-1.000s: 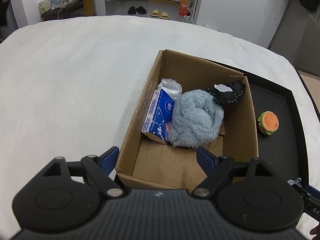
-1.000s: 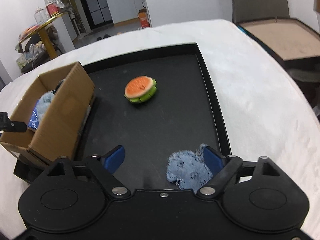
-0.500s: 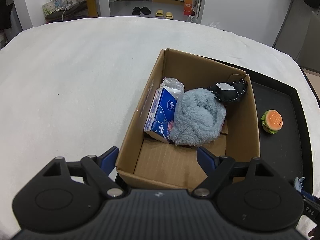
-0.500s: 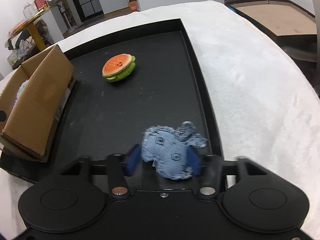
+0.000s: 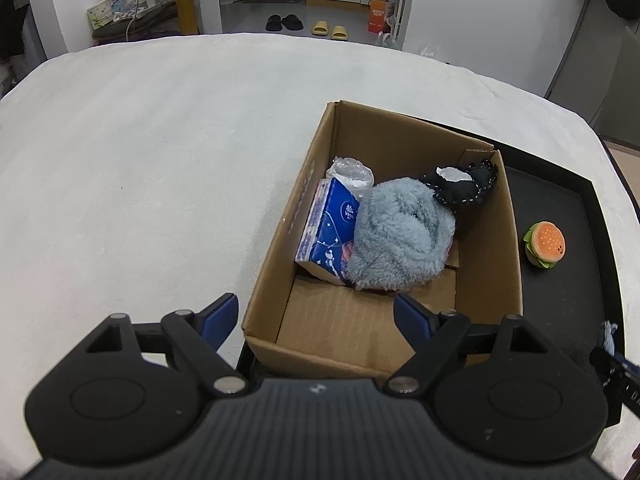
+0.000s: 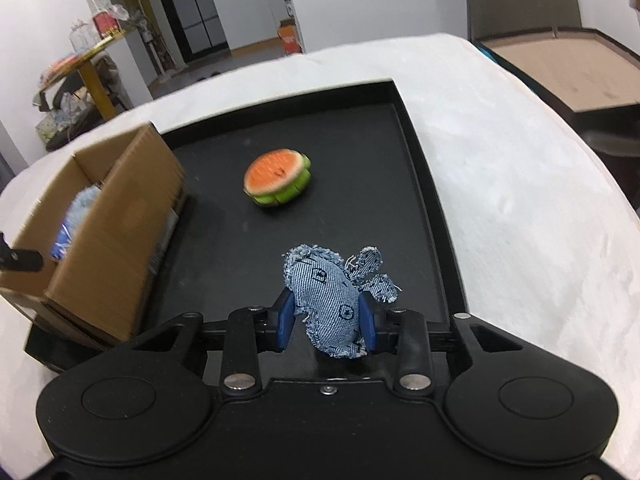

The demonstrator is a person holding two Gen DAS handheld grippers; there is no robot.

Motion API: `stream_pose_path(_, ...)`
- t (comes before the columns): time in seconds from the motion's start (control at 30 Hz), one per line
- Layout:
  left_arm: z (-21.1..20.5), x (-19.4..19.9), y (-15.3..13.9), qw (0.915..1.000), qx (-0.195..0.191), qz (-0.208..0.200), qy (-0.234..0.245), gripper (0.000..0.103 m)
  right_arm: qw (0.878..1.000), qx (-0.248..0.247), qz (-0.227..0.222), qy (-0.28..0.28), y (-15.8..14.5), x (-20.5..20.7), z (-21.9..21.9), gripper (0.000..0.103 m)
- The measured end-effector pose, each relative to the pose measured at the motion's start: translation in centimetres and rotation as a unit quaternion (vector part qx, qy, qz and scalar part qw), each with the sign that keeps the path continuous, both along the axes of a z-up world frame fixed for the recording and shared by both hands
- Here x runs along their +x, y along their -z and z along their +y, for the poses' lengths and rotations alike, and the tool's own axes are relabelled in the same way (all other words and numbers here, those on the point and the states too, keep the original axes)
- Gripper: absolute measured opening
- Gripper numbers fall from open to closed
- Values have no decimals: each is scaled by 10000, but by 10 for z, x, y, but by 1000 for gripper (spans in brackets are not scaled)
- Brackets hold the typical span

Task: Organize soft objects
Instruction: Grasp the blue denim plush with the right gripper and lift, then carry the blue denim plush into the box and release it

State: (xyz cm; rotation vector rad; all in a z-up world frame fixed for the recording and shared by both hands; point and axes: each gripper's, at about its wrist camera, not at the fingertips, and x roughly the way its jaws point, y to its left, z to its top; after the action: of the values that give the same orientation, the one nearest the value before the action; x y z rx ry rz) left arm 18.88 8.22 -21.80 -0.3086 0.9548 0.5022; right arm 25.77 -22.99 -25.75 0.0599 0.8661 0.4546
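Both pads of the right hand-held gripper (image 6: 327, 322) pinch the denim toy (image 6: 330, 300).

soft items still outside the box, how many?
2. The burger plush lies loose on the black tray; the denim toy is pinched in the right tool, above the tray. Nothing else shows outside the cardboard box.

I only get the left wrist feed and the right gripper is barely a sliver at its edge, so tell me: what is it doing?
Observer: The right gripper has just been closing, and its pads now press a denim plush toy.
Operator: Lying flat on the tray?
Observer: No, it stands up between the pads above the black tray.
Operator: Anything else left on that tray?
Observer: Only the burger plush, lying apart from the cardboard box.
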Motion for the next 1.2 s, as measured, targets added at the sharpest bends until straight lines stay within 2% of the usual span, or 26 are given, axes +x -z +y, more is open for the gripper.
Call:
stream_pose_path(0.4, 10, -6, -4, 9999, -87, -110, 69, 83, 9989, 225, -346, -215, -30, 1, 27, 33)
stream_pose_path(0.83, 30, -19, -8, 9992, -252, -295, 39, 80, 9935, 409, -770, -727, -68, -6, 71, 33)
stream_pose_path(0.93, 34, -23, -9, 9989, -314, -339, 70, 75, 9915, 477, -835, -877, -76, -9, 84, 33)
stream_pose_path(1.1, 42, -29, -11, 9981, -463, -399, 64, 56, 9881, 573, -862, -1141, -84, -15, 104, 33)
stream_pose_path(1.2, 46, -32, -10, 9978, -523, -400, 54, 49, 9856, 589, -865, -1325, -87, -18, 117, 33)
